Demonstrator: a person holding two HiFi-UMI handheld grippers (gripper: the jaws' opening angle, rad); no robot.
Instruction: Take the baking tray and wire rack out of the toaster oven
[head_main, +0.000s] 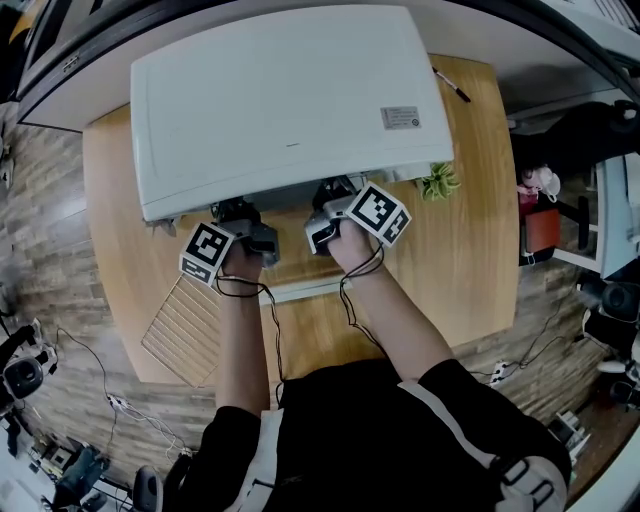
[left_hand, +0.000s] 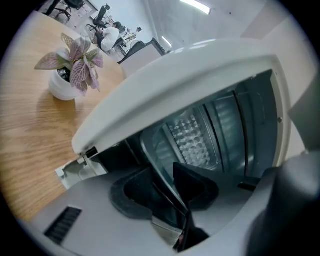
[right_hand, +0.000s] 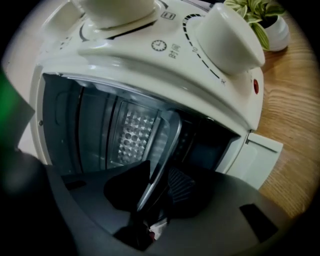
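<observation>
A white toaster oven (head_main: 285, 100) stands on the round wooden table (head_main: 470, 250), its door (head_main: 310, 290) folded down toward me. Both grippers reach into its mouth side by side. In the left gripper view the left gripper (left_hand: 172, 192) is shut on the thin front rim of the metal baking tray (left_hand: 192, 140), which lies inside the oven. My right gripper (right_hand: 152, 187) is shut on the same rim of the tray (right_hand: 132, 132) further right. From the head view the left gripper (head_main: 245, 235) and right gripper (head_main: 330, 225) have their tips hidden under the oven top. A wire rack (head_main: 185, 320) lies on the table at the front left.
A small potted plant (head_main: 438, 182) stands right of the oven, close to the right gripper. A pen (head_main: 452, 85) lies at the back right. The oven's white knobs (right_hand: 227, 32) sit above the opening on the right. Cables run from both grippers down past the person's arms.
</observation>
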